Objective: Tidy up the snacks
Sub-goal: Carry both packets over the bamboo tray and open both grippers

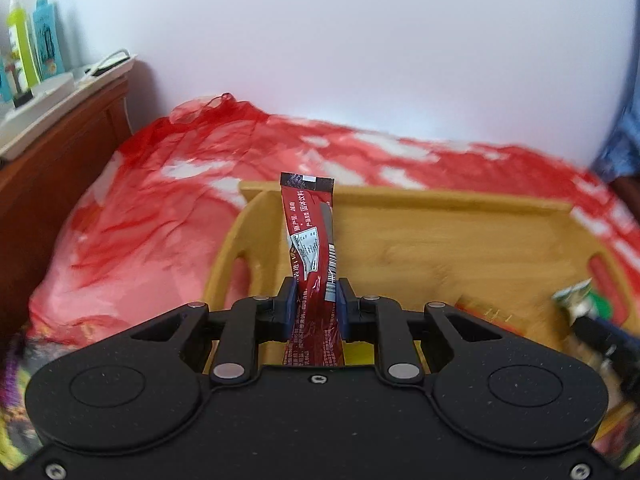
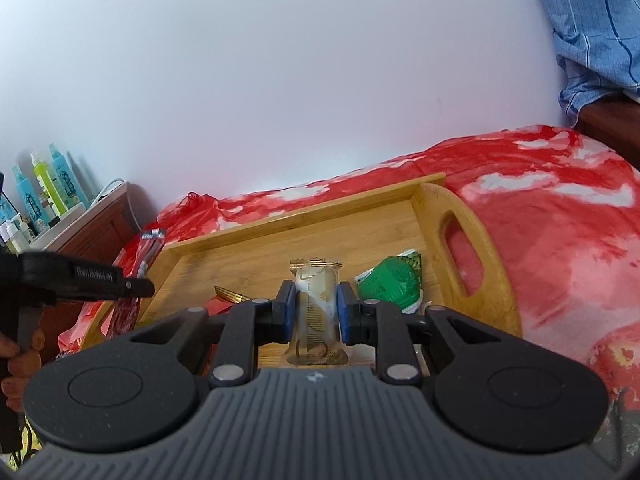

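Note:
My left gripper point(image 1: 316, 306) is shut on a long red sachet point(image 1: 310, 236) that stands upright above the near left part of the wooden tray point(image 1: 440, 216). In the right wrist view my right gripper point(image 2: 316, 310) is shut on a white and gold wrapped snack point(image 2: 316, 304), held over the tray's point(image 2: 280, 236) near middle. A green packet point(image 2: 392, 280) lies in the tray just right of it. A red and gold packet point(image 2: 224, 298) lies in the tray to the left. The left gripper's body point(image 2: 80, 280) with the red sachet point(image 2: 150, 248) shows at the tray's left end.
The tray rests on a red and white cloth point(image 1: 160, 208) over a bed. A wooden bedside cabinet point(image 1: 52, 152) at the left carries bottles point(image 1: 32, 48) and a white power strip. A blue checked sleeve point(image 2: 596, 28) hangs at top right. The white wall stands behind.

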`<state>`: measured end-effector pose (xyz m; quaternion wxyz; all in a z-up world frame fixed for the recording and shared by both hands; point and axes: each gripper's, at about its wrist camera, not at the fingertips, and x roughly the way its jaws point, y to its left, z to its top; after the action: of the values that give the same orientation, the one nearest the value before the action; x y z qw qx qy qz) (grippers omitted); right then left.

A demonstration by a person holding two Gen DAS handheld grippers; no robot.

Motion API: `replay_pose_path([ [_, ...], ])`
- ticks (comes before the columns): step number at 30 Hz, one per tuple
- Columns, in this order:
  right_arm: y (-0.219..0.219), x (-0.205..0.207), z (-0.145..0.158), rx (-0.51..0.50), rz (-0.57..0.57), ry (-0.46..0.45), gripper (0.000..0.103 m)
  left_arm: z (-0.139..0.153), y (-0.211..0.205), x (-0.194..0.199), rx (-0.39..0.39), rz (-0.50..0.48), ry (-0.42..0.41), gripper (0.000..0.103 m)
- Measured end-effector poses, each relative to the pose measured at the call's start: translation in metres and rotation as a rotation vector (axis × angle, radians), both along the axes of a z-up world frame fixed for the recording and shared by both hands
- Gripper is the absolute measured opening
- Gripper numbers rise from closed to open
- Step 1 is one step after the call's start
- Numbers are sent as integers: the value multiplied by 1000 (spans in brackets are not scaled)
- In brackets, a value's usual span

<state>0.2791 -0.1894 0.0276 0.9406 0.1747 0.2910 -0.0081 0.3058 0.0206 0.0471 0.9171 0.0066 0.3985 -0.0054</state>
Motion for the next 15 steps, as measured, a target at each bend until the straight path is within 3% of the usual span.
replay_pose_path([
  [4, 1, 4, -4, 7, 3, 12, 25, -8, -3, -6, 36, -21, 26, 19],
  [15, 6, 4, -9, -7, 17, 24, 26, -15, -9, -20, 3, -65, 17, 19],
])
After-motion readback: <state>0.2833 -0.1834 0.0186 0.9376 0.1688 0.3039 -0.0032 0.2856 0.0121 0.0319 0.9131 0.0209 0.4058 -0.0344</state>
